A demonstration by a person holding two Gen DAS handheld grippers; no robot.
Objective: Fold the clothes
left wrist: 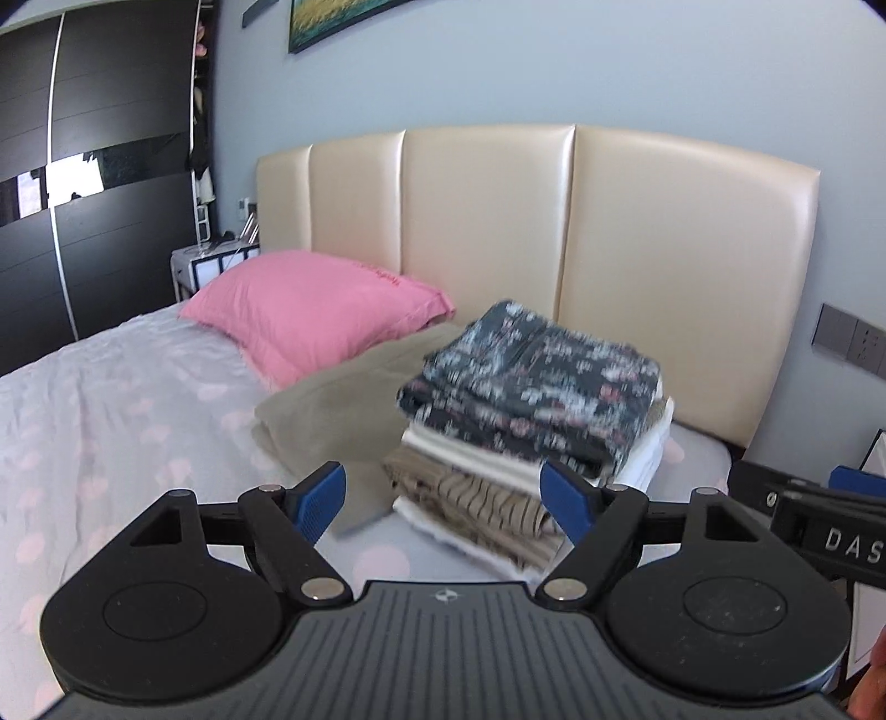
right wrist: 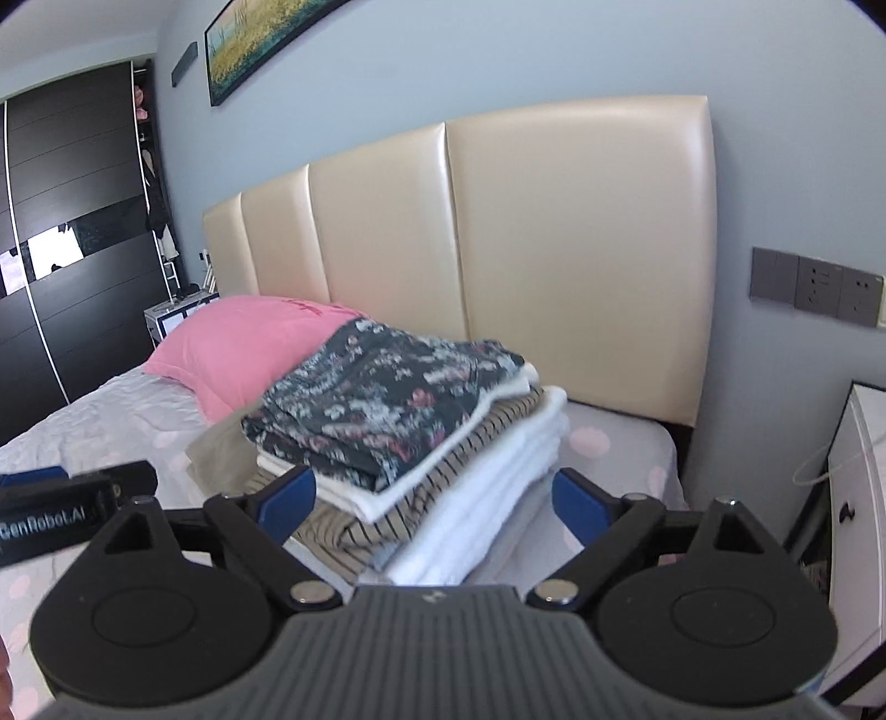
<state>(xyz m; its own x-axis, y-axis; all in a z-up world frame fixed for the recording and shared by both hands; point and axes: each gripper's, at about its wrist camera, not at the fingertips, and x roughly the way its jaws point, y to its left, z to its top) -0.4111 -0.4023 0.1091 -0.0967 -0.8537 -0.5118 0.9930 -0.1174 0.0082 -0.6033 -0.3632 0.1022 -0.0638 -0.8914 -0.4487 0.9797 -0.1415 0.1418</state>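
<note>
Left wrist view: left gripper (left wrist: pixel 443 501) held with blue fingers (left wrist: pixel 321 501) spread wide apart, nothing between them, low before the stack of folded clothes (left wrist: pixel 526 421). Stack set on the bed (left wrist: pixel 111 399) near the headboard (left wrist: pixel 554 249), toward the bed's right edge; floral garment (left wrist: pixel 531 382) on top, white and striped layers beneath, its near corner overhanging. Bare spotted sheet open to the left of the stack; narrow strip of mattress to its right before the edge. Olive blanket (left wrist: pixel 343 404) touching the stack's left side, pink pillow (left wrist: pixel 315 310) beyond that, against the headboard. Dark wardrobe (left wrist: pixel 83 194) and small nightstand (left wrist: pixel 210 266) far left of the stack; wall sockets (left wrist: pixel 853 338) to its right. Right gripper's body seen at the right margin (left wrist: pixel 819 531).

Right wrist view: right gripper (right wrist: pixel 434 501) likewise with jaws wide apart and empty, just short of the stack (right wrist: pixel 421 443), white towels (right wrist: pixel 498 482) nearest. Shown only here: white cabinet (right wrist: pixel 858 498) right of the stack beyond the bed edge, narrowing the room on that side; framed picture (right wrist: pixel 266 39) more fully, above the headboard (right wrist: pixel 498 249). Pillow (right wrist: pixel 243 343) partly hidden behind the stack. Left gripper's body at the left margin (right wrist: pixel 66 504).
</note>
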